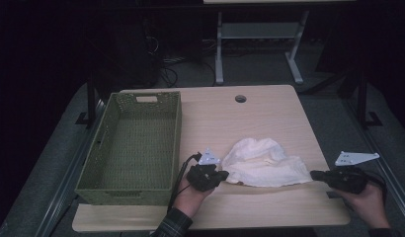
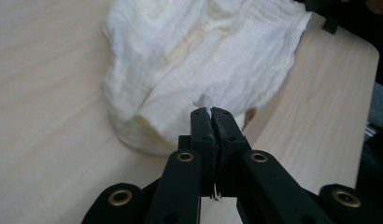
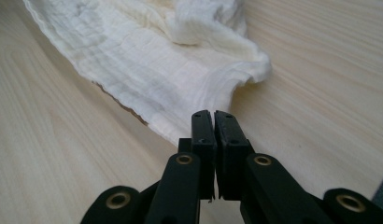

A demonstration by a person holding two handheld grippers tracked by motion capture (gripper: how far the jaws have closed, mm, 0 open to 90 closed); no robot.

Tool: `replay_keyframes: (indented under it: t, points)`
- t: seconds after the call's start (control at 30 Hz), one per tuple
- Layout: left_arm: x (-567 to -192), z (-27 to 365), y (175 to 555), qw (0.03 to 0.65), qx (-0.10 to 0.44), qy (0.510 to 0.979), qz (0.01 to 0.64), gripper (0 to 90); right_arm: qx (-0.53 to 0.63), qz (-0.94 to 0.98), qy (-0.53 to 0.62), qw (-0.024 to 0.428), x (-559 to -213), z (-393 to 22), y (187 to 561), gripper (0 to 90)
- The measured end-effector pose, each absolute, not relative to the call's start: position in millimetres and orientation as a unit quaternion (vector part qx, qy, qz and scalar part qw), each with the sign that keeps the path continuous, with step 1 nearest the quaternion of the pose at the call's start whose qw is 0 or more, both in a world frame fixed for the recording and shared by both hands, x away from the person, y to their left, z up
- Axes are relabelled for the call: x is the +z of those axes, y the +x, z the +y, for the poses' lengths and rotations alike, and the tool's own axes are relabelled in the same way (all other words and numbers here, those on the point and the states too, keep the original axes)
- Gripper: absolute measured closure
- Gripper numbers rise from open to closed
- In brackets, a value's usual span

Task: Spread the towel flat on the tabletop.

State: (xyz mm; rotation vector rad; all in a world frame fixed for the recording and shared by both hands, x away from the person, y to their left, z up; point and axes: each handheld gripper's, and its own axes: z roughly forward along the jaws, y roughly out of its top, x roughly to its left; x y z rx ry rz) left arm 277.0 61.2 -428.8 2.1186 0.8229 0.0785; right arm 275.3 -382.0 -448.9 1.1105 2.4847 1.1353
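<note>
Nearby, green basket [image 1: 129, 148]; both tongs [image 1: 221, 175] [image 1: 316, 175] pinch the white cloth [image 1: 264, 163].

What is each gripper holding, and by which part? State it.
The left gripper is shut on the white cloth, pinching its near-left edge. The right gripper is shut at the cloth's right edge; whether it grips fabric cannot be told.

L gripper [image 1: 221, 175] & R gripper [image 1: 316, 175] fingers both pinched closed.
</note>
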Motion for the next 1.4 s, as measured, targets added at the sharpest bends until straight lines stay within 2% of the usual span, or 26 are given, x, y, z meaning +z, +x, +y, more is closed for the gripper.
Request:
replay_keyframes:
  t: [0.07, 0.13, 0.23, 0.47, 0.57, 0.97, 1.13, 1.4]
  points:
    - [-434.3, 61.1, 271.3, 0.409, 0.019, 0.852, 0.327, 87.5, 0.385, 0.839, 0.374, 0.091, -450.1, -384.2, 272.0, 86.6]
    - [-437.7, 61.1, 267.5, 0.407, 0.02, 0.852, 0.328, 77.7, 0.386, 0.841, 0.369, 0.087, -452.4, -384.6, 269.8, 80.1]
    - [-434.6, 60.4, 271.2, 0.414, 0.03, 0.848, 0.328, 69.5, 0.392, 0.839, 0.365, 0.094, -450.5, -381.5, 272.4, 75.6]
    - [-433.0, 55.2, 300.7, 0.421, 0.076, 0.835, 0.345, 63.1, 0.397, 0.842, 0.351, 0.101, -444.0, -364.5, 293.3, 72.9]
    - [-434.1, 53.1, 313.8, 0.424, 0.08, 0.829, 0.357, 59.9, 0.403, 0.841, 0.348, 0.097, -442.0, -356.7, 307.9, 72.1]
    - [-443.5, 42.8, 349.8, 0.416, 0.078, 0.83, 0.362, 59.0, 0.418, 0.838, 0.338, 0.093, -434.3, -327.3, 359.4, 70.2]
    - [-450.4, 37.7, 356.8, 0.416, 0.067, 0.832, 0.361, 59.2, 0.424, 0.833, 0.344, 0.093, -436.9, -316.9, 381.5, 64.5]
    - [-453.8, 35.5, 365.1, 0.416, 0.057, 0.833, 0.359, 65.4, 0.435, 0.822, 0.357, 0.083, -449.9, -312.5, 406.9, 62.6]
